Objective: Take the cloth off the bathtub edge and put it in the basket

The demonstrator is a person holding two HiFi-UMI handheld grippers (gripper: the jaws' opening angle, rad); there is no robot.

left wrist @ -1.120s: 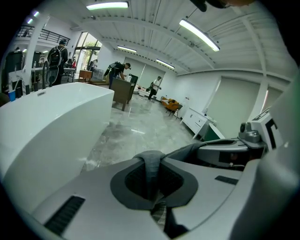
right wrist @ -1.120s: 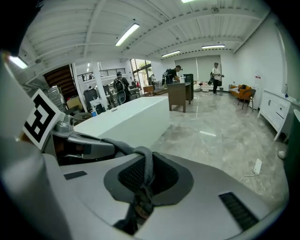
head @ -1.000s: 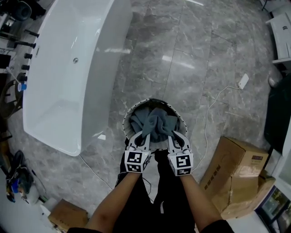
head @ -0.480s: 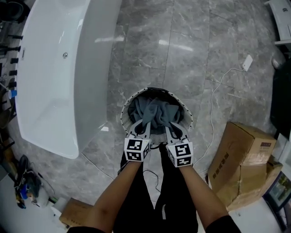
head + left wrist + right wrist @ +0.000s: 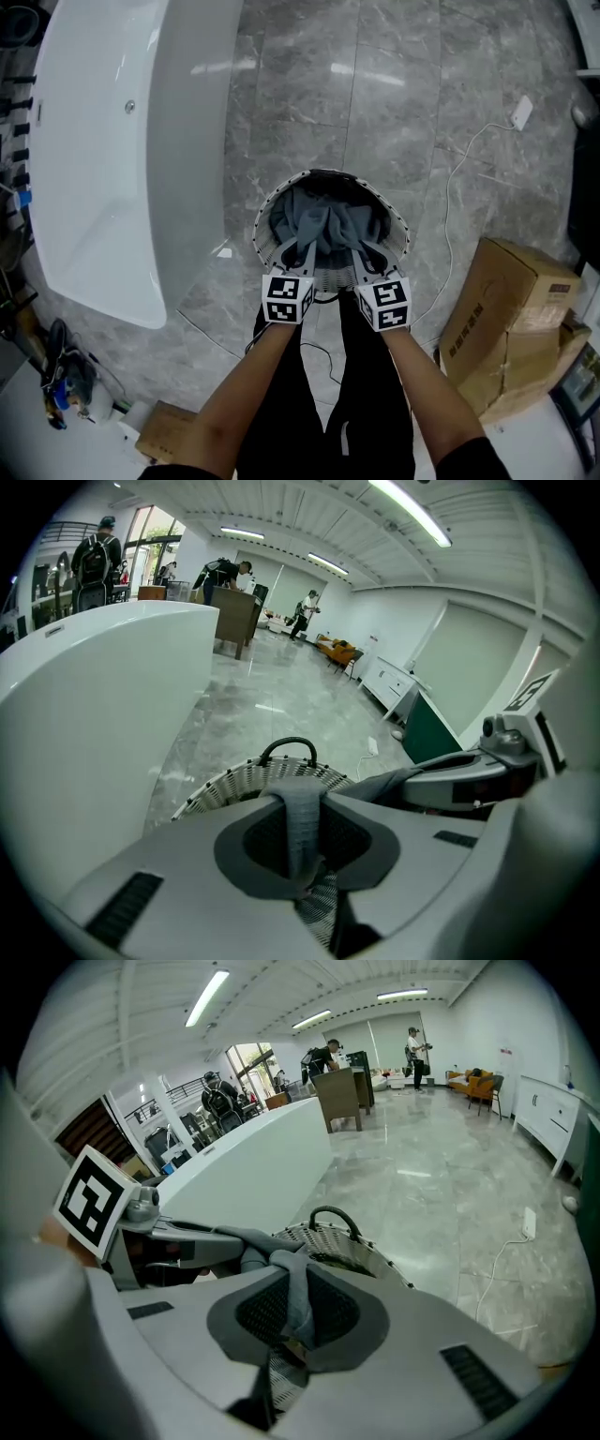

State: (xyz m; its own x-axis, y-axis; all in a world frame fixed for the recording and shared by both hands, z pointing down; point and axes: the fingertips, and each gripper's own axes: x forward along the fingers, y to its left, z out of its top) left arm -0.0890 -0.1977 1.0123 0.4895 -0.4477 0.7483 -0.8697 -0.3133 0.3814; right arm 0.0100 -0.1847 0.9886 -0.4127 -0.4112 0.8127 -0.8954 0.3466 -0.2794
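Observation:
The grey cloth point(image 5: 323, 225) is bunched inside the round white woven basket point(image 5: 265, 225) on the floor. Both grippers reach over the basket's near rim. My left gripper point(image 5: 298, 249) pinches a fold of the cloth point(image 5: 298, 827); its jaws have just been opening a little, and the fold is still between the pads. My right gripper point(image 5: 364, 249) is shut on another fold point(image 5: 295, 1297). The cloth stretches between the two grippers. The white bathtub point(image 5: 103, 159) stands to the left with nothing on its edge.
Cardboard boxes point(image 5: 516, 309) stand right of the basket, and a smaller box point(image 5: 164, 431) lies at the lower left. A white cable point(image 5: 459, 169) with a plug point(image 5: 522, 112) runs over the grey marble floor. The basket's black handle point(image 5: 333, 1213) is on its far side. People stand far off.
Both grippers have sunk together with the cloth, which now lies lower in the basket. The head view has shifted, so the bathtub sits further left.

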